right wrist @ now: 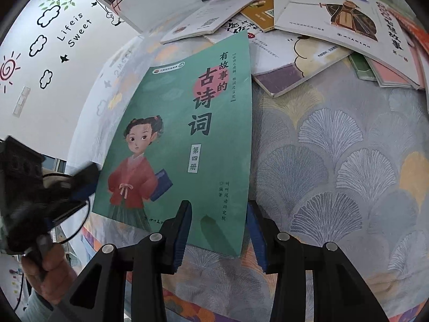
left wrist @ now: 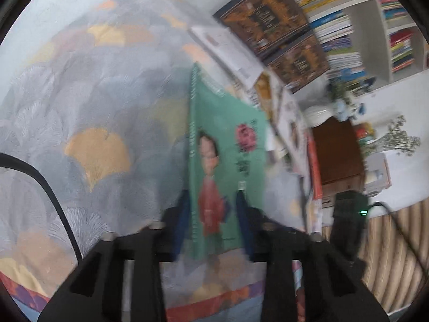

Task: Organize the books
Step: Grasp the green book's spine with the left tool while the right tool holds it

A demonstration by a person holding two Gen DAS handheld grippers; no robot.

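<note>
A green picture book point(right wrist: 182, 134) with a girl in a red jacket on its cover is held up, tilted, above a leaf-patterned cloth point(right wrist: 348, 147). My left gripper point(left wrist: 213, 190) is shut on the book's point(left wrist: 228, 145) lower edge, one blue pad on each side of it. From the right wrist it shows as a blurred black shape point(right wrist: 83, 185) at the book's lower left edge, with a person's hand point(right wrist: 48, 263) behind it. My right gripper point(right wrist: 218, 209) straddles the lower right corner. Its jaws stand well apart, and one finger casts a shadow on the cover.
Several loose books point(right wrist: 335, 26) lie overlapped on the cloth beyond the green one. A white bookshelf point(left wrist: 375, 26) packed with books stands past them, with a brown cabinet point(left wrist: 337, 155) below it. A wall with stickers point(right wrist: 53, 40) is to the left. A black device with a green light point(left wrist: 348, 214) sits at the right.
</note>
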